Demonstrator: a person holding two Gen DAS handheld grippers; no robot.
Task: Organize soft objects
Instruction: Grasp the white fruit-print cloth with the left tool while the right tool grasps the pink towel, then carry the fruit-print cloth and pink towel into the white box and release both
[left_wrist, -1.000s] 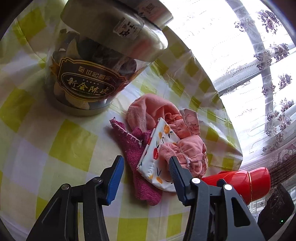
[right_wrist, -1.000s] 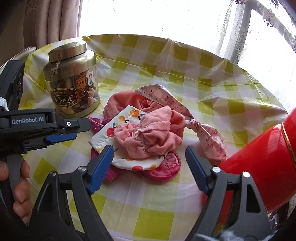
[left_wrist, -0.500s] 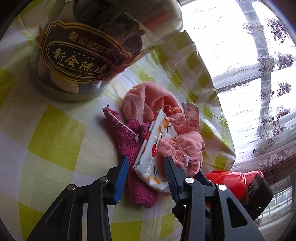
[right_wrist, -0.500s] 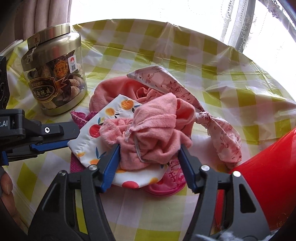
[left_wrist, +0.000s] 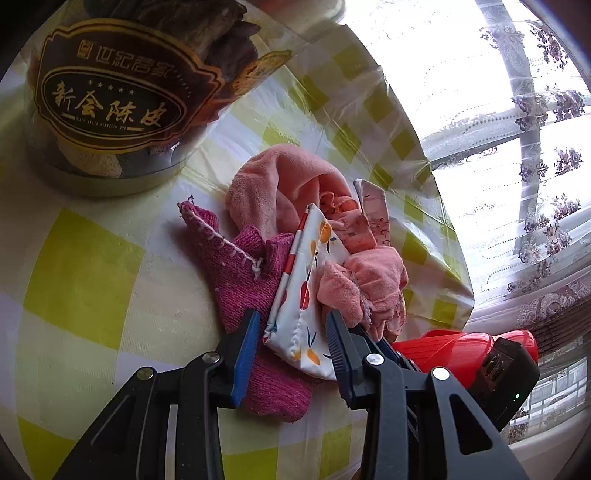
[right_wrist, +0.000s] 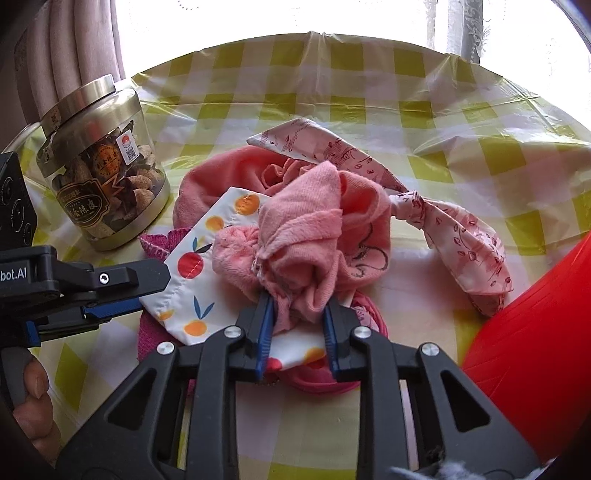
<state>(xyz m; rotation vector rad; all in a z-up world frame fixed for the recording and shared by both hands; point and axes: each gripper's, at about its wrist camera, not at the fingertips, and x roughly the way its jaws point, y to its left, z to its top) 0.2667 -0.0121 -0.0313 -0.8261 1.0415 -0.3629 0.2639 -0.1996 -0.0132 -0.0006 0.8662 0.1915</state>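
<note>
A heap of soft things lies on the checked table (right_wrist: 332, 85). A crumpled pink towel (right_wrist: 306, 236) is on top. Under it are a white fruit-print pouch (right_wrist: 207, 266), a magenta knit piece (left_wrist: 240, 273), a salmon fleece cloth (left_wrist: 273, 184) and a pink printed ribbon cloth (right_wrist: 461, 236). My right gripper (right_wrist: 297, 325) is closing, and its pads press the towel's lower fold from both sides. My left gripper (left_wrist: 291, 328) comes in from the left. The pouch's corner (left_wrist: 306, 295) is between its fingers, and a sliver of knit shows beside the left pad.
A glass jar (right_wrist: 99, 173) with a metal lid stands just left of the heap, close above my left gripper. A large red object (right_wrist: 535, 332) fills the right side. A person's fingers (right_wrist: 33, 402) hold the left gripper. The table's edge and curtains lie beyond.
Both grippers moved down and in toward the heap. The right jaws narrowed from wide apart onto the pink towel. The left jaws narrowed around the pouch's corner.
</note>
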